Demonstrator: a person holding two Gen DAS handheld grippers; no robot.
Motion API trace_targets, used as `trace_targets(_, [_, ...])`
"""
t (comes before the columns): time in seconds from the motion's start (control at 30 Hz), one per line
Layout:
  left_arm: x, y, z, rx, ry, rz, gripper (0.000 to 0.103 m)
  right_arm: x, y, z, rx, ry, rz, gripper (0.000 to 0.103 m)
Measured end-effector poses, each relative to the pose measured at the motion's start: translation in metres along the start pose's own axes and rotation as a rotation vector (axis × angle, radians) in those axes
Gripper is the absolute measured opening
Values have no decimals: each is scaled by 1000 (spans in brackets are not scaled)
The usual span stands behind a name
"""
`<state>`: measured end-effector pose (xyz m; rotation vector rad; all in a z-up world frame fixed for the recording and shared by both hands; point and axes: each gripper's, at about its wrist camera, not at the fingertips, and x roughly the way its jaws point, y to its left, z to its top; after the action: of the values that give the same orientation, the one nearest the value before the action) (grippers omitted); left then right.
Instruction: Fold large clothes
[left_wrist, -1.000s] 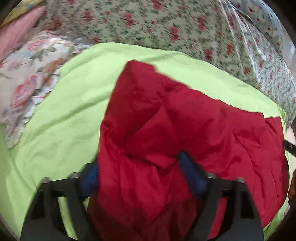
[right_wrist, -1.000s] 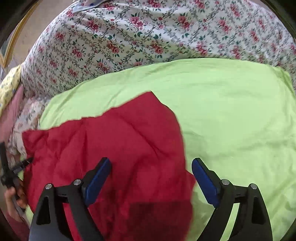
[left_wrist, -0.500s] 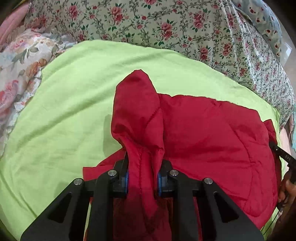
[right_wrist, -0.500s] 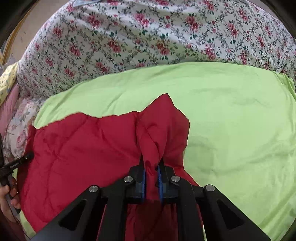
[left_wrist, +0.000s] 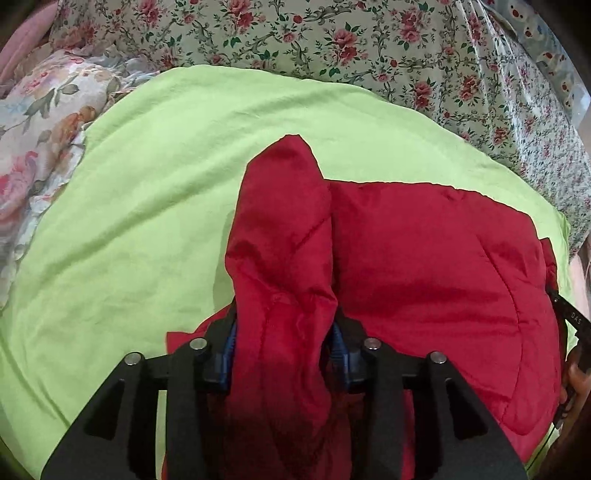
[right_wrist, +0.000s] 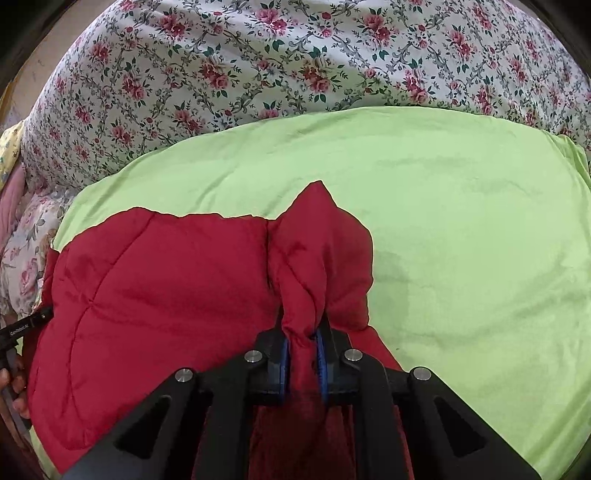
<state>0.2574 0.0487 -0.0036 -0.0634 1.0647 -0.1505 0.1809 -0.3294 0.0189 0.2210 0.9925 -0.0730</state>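
Jaws around red quilt (left_wrist: 424, 266) over green sheet (left_wrist: 129, 229).

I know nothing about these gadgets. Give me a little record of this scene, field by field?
Garment: red quilted jacket, spread flat between two bunched ends
Surface: green sheet over a floral bedspread
Left gripper: jaws just reopened a little, thick fold of jacket between its pads
Right gripper: pinched shut on a narrow fold
Stage: both ends gripped, fold not yet made

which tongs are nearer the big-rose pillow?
Left. The left tongs grip the red jacket at the end nearest the pillow; the right tongs grip its far end.
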Motion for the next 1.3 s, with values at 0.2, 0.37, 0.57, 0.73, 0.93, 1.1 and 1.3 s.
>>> trace_targets(0.2, [-31,-7,-15,54,-46,107,58,3,2,1,-13,-2,-29,14])
trace_targets(0.37, [-68,-11,-34,83,-114,120,58,4,0,2,-10,-3,-31,15])
trace_targets(0.57, [-99,-45,-66,137,-135,11,58,4,2,2,-12,-2,-45,18])
trace_targets(0.73, [-77,-77,-84,203,-59,22,58,-2,5,0,-29,-4,-71,26])
trace_targets(0.93, [-56,-78,-87,193,-53,39,60,-38,6,-10,-36,-37,-73,42])
trace_targets(1.1, [-55,-81,-91,207,-60,48,60,-85,16,-40,-83,-88,3,49])
trace_targets(1.3, [-55,-82,-93,207,-67,51,60,-96,52,-92,-205,-25,99,49])
